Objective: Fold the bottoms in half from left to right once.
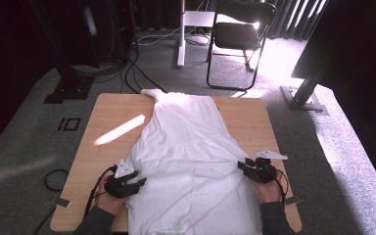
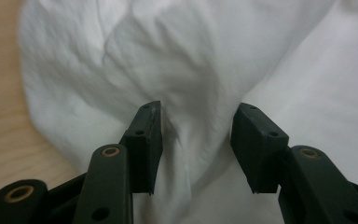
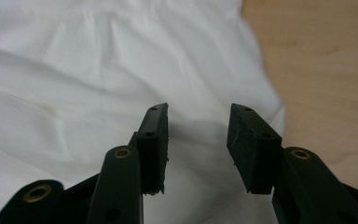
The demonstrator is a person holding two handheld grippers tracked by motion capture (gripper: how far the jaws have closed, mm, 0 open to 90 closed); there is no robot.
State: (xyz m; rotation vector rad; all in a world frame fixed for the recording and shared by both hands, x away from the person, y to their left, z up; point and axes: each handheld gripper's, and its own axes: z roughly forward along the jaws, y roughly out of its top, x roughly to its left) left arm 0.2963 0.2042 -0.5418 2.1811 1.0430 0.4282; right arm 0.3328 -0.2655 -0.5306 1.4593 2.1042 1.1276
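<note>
White garment lies spread lengthwise on the wooden table in the high view, left gripper and right gripper at its side edges. Left gripper view: jaws parted, a raised fold between them, ungripped. Right gripper view: jaws parted above the cloth's edge.

High view above table, looking forward-down; gripper views close over shared white garment.
</note>
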